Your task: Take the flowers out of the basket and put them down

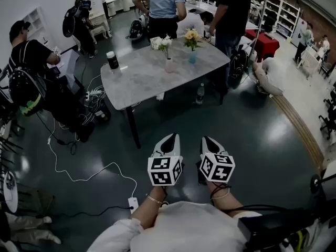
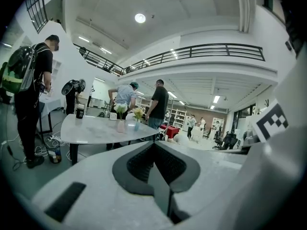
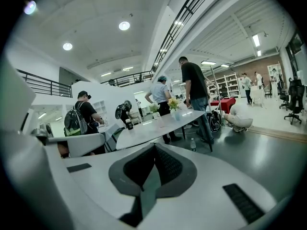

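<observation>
A big hall with a dark, glossy floor (image 1: pixel 252 130). Up the middle of the head view stands a grey marble-look table (image 1: pixel 142 83), with people gathered along its far side. On the tabletop, white flowers (image 1: pixel 164 42) in a pink vase (image 1: pixel 169 65) stand toward the far edge. Yellow flowers (image 1: pixel 191 35) in a blue vase (image 1: pixel 192 57) are just right of them, nearer the far right corner. A dark cup (image 1: pixel 112 60) sits at the left edge, and a water bottle (image 1: pixel 200 94) stands on the floor under the table. Down low, the left gripper (image 1: pixel 171 137) and right gripper (image 1: pixel 206 139) are side by side, well short of the table, both pointing toward it.

Over to the left gripper view: jaws pressed together, nothing between them, the table and both bunches ahead beyond the tips.

Right gripper view now: same story, jaws closed flat on each other and empty, with the yellow flowers showing at the table's far end.
</observation>
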Motion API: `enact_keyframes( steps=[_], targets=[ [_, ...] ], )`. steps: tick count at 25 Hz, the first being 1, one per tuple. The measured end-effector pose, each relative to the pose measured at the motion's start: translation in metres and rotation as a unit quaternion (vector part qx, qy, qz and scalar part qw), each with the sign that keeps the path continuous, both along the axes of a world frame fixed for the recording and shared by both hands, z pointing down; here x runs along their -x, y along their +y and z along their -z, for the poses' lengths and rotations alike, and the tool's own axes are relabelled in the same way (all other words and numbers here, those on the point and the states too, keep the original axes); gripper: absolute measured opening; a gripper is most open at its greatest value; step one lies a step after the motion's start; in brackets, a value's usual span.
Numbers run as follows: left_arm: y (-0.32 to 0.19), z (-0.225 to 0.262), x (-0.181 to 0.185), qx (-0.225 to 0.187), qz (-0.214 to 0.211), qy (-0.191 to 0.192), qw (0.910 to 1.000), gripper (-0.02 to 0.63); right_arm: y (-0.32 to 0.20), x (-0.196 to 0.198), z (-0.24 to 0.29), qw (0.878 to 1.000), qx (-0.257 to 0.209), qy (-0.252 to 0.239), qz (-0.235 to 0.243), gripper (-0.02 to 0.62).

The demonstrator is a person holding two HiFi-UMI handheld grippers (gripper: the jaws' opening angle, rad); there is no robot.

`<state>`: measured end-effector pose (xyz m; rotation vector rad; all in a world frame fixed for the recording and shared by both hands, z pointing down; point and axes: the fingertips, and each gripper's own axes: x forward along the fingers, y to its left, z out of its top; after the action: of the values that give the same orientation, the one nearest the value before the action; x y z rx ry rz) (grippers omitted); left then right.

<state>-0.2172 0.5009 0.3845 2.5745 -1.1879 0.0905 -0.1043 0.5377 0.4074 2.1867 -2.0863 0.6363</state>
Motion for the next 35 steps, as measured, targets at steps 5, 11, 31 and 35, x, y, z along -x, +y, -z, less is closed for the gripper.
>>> enact_keyframes(
  steps=[5, 11, 31, 35],
  targets=[
    [-0.007, -0.002, -0.012, -0.001, 0.006, -0.005, 1.0, 0.008, -0.002, -0.022, -0.007, 1.0, 0.006, -0.009, -0.002, 0.006],
    [-0.003, -0.012, -0.023, 0.009, 0.011, -0.015, 0.9998, 0.008, 0.005, -0.037, -0.026, 0.999, 0.027, -0.029, 0.0, 0.006],
    [-0.128, -0.017, -0.079, 0.005, 0.0, -0.007, 1.0, 0.008, -0.122, -0.086, -0.031, 0.999, 0.029, -0.027, 0.004, 0.006],
    [-0.167, -0.014, -0.094, 0.006, -0.006, -0.002, 1.0, 0.008, -0.163, -0.095, -0.023, 0.999, 0.027, -0.021, 0.009, 0.006]
  ],
)
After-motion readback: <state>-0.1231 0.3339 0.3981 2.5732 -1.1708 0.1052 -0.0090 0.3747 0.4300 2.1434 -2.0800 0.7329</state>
